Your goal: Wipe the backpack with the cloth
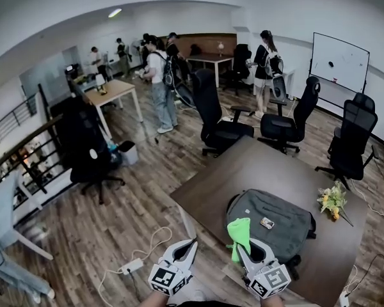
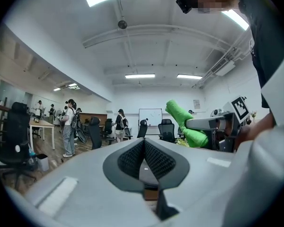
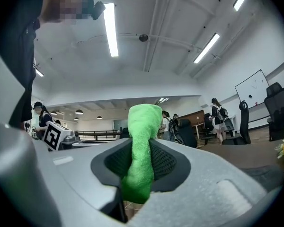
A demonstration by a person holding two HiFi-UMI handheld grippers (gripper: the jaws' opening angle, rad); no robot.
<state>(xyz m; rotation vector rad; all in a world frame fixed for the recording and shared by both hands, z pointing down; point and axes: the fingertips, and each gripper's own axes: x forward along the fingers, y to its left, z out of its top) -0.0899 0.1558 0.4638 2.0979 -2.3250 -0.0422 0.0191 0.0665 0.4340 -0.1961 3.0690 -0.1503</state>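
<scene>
A grey backpack [image 1: 275,226] lies flat on the dark brown table [image 1: 243,171], just ahead of me to the right. My right gripper [image 1: 241,247] is shut on a bright green cloth [image 1: 239,235], which stands up out of its jaws over the backpack's near left edge. In the right gripper view the cloth [image 3: 142,141] fills the gap between the pads of that gripper [image 3: 141,151]. My left gripper [image 1: 189,244] hovers left of the table's near corner, over the floor. Its pads meet in the left gripper view [image 2: 144,148] with nothing between them; the cloth [image 2: 184,122] shows there at the right.
A small bunch of flowers [image 1: 333,200] lies on the table right of the backpack. Black office chairs [image 1: 217,117] stand beyond the table. Several people [image 1: 160,75] stand further back. A power strip with a white cable [image 1: 133,265] lies on the wooden floor at my left.
</scene>
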